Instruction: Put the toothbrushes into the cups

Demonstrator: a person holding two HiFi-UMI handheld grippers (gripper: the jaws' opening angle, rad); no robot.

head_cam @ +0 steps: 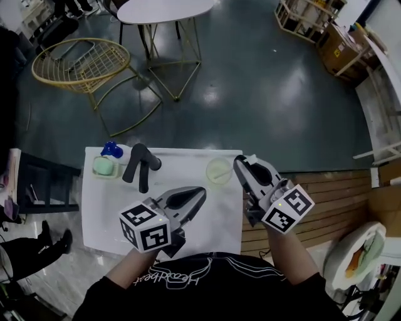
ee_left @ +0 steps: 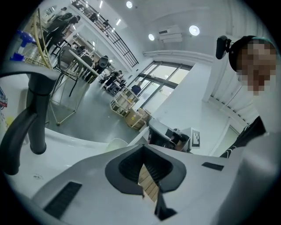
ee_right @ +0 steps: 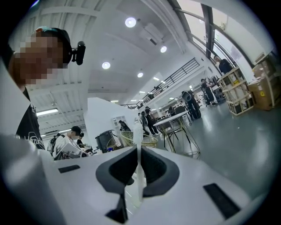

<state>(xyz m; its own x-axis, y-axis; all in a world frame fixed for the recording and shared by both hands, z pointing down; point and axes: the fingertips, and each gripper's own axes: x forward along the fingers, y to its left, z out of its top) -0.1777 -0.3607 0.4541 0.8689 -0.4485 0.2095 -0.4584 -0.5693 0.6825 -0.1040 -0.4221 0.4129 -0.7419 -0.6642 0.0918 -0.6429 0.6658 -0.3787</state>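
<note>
A pale translucent cup (head_cam: pixel 219 170) stands near the far edge of the white table (head_cam: pixel 106 213); the left gripper view shows the cup (ee_left: pixel 115 143) just past the jaws. A green cup (head_cam: pixel 105 166) sits at the far left corner beside a blue object (head_cam: pixel 111 149). My right gripper (head_cam: pixel 238 160) hovers just right of the pale cup, shut on a thin whitish stick (ee_right: pixel 138 132) that stands upright between its pads, seemingly a toothbrush handle. My left gripper (head_cam: pixel 202 190) is over the table's middle, jaws shut (ee_left: pixel 142 149), with nothing seen between them.
A black faucet (head_cam: pixel 139 164) rises at the table's far left, between the two cups. Beyond the table stand a gold wire chair (head_cam: pixel 81 63) and a round white table (head_cam: pixel 164 9). A black stool (head_cam: pixel 37 182) is at the left, wooden flooring (head_cam: pixel 326 188) at the right.
</note>
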